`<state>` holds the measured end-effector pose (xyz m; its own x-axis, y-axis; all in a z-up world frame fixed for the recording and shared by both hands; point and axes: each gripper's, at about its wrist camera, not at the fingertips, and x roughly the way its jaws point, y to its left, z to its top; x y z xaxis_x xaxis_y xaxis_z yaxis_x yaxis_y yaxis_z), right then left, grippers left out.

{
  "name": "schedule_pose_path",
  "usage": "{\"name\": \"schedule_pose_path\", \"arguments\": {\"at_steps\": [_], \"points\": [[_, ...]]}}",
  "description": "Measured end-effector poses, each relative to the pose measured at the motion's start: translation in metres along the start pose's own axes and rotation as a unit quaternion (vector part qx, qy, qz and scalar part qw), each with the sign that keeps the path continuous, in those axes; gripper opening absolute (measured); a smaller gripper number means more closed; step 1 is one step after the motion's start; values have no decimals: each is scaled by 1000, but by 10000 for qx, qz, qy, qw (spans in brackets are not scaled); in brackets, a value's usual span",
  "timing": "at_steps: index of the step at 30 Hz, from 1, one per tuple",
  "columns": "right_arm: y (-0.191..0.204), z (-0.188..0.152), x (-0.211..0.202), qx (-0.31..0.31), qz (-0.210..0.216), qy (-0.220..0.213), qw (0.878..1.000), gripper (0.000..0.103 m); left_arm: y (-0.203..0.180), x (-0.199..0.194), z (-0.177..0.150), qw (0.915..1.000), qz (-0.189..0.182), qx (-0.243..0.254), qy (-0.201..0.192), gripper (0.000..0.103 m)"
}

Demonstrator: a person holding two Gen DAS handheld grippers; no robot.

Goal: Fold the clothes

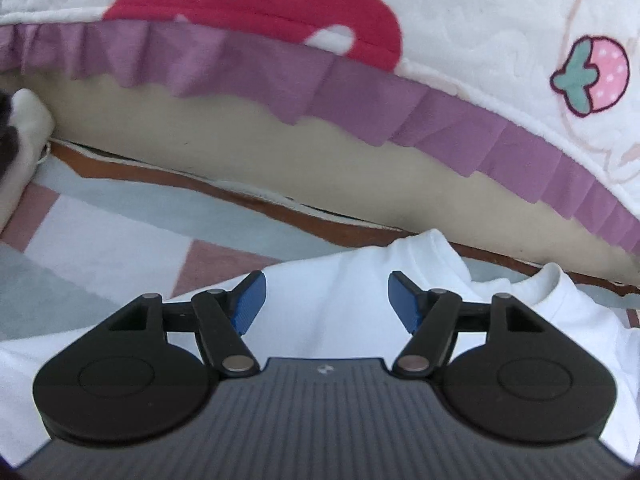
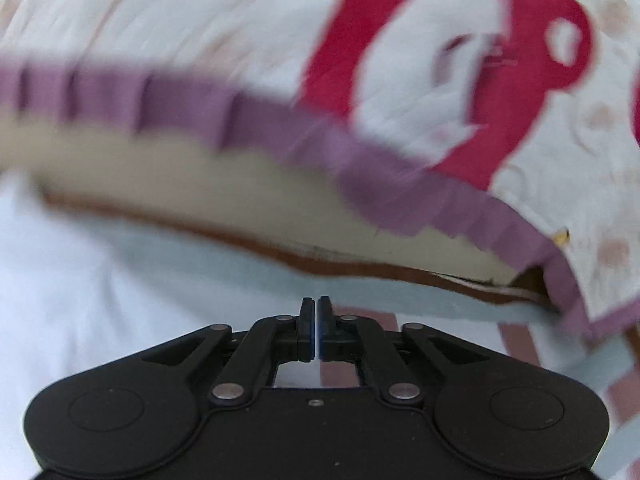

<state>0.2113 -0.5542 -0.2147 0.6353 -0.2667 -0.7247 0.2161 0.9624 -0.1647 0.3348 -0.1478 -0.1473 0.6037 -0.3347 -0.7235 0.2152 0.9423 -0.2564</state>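
Note:
A white garment [image 1: 420, 256] lies on the patterned mat, its neckline [image 1: 556, 276] toward the right in the left wrist view. My left gripper [image 1: 326, 298] hovers just over it, open wide, blue pads [image 1: 250, 304] apart with only cloth showing below the gap. In the right wrist view the same white cloth [image 2: 60, 280] spreads at the left. My right gripper [image 2: 316, 312] is shut above the mat, beside the cloth; nothing shows between its pads. This view is motion-blurred.
A bed edge runs across both views: white quilt [image 1: 460, 8] with red shapes and a strawberry [image 1: 592, 76], purple ruffle [image 1: 360, 96], beige side [image 1: 200, 132], brown base [image 2: 360, 268]. The mat [image 1: 120, 232] has pale blue, pink and white patches. A black-and-white soft object [image 1: 20, 128] sits far left.

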Motion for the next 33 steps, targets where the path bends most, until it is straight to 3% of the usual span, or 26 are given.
{"name": "schedule_pose_path", "arguments": {"at_steps": [2, 3, 7, 10, 12, 14, 15, 17, 18, 19, 22, 25, 27, 29, 31, 33], "points": [[13, 9, 2, 51, 307, 9, 9995, 32, 5, -10, 0, 9998, 126, 120, -48, 67], [20, 14, 2, 76, 460, 13, 9989, 48, 8, -13, 0, 9996, 197, 185, -73, 67], [46, 32, 6, 178, 1072, 31, 9941, 48, 26, -13, -7, 9992, 310, 232, 117, 67], [65, 45, 8, 253, 1528, 44, 9879, 52, 38, -9, -21, 9992, 124, 154, 341, 67], [84, 47, 20, 176, 1440, 186, 9892, 58, 47, -2, -31, 9988, 206, 204, 385, 67], [97, 45, 32, 153, 1175, 220, 9927, 62, 53, -1, -36, 9973, 590, 405, 190, 67], [100, 45, 33, 219, 1098, 145, 9936, 69, 56, -3, -37, 9949, 857, 517, 91, 67], [106, 45, 36, 349, 942, -5, 9949, 67, 68, -6, -38, 9880, 1413, 613, -49, 66], [108, 44, 35, 340, 917, -92, 9952, 55, 74, -7, -38, 9834, 1692, 649, -113, 66], [110, 42, 34, 303, 913, -184, 9952, 49, 82, -8, -39, 9800, 1877, 637, -199, 66], [123, 42, 30, 34, 594, -283, 9978, 49, 99, -12, -36, 9745, 2144, 604, -273, 67], [128, 41, 15, 465, 69, -329, 9984, 50, 99, -26, -31, 9769, 2070, 518, -153, 64], [139, 38, -8, 689, -103, -599, 9958, 54, 95, -45, -33, 9850, 1677, 374, -132, 65], [159, 34, -27, 511, 330, -734, 9954, 60, 92, -63, -39, 9911, 1303, 160, -232, 67], [190, 29, -40, 74, 958, -562, 9938, 61, 90, -83, -50, 9935, 1049, -61, -442, 67], [224, 20, -57, -364, 1550, -411, 9864, 62, 87, -98, -62, 9931, 1086, -42, -446, 67]]}}
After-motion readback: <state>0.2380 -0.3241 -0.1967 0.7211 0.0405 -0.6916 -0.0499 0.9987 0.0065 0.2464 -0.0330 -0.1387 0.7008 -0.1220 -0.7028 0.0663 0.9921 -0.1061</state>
